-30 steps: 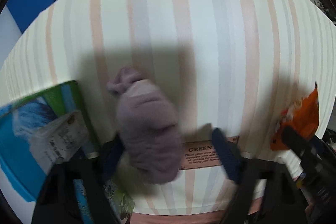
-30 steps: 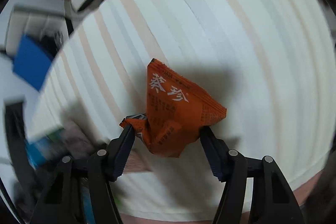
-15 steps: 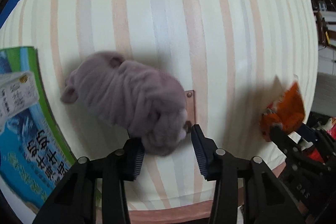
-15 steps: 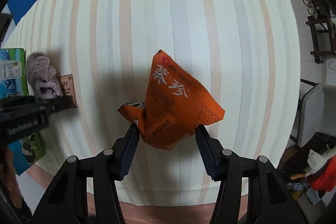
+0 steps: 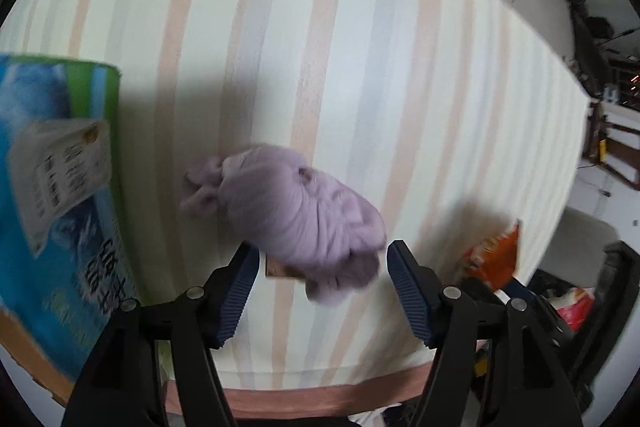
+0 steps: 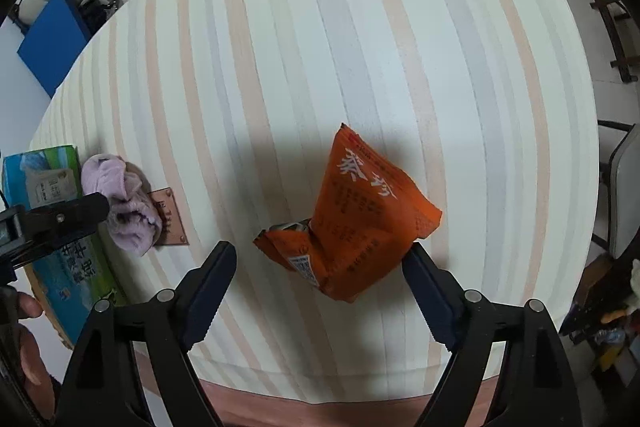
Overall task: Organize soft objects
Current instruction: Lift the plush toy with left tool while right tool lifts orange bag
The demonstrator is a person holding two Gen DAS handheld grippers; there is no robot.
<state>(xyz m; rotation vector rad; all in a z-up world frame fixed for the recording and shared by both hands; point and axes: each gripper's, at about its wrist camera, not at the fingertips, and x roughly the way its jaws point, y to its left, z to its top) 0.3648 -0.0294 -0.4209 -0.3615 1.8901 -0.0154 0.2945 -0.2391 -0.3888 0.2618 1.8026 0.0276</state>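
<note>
1. Left gripper: spread wide, both blue ribbed pads clear of anything; nothing clamped.
2. Purple cloth: bunched in a wrinkled lump on the striped tablecloth, lying just past the left fingertips, between 11 and 1 o'clock from the gap. Near end overlapping the space between the pads, yet touching neither so far as the blur allows; left pad just beside the lump at its 8 o'clock, right pad just beside it at 4 o'clock.
3. Partly covering a small copper plaque, seen peeking out at the cloth's 7 o'clock.
4. Blue-and-green tissue pack: flat on the cloth-covered table at 9 o'clock from the purple cloth, near but apart.
5. Right gripper: likewise opened wide, holding nothing.
6. Orange snack packet: resting puffed and crumpled on the tablecloth between the right fingers, toward 12 to 1 o'clock from the gap. Right edge of the packet at or against the right pad; contact not certain. Left pad well clear, with bare stripes between it and the packet's folded flap.
7. From the right wrist view, purple cloth, plaque and tissue pack grouped at 9 o'clock, well apart from the packet, with the left gripper's dark finger over the cloth's near side.
</note>
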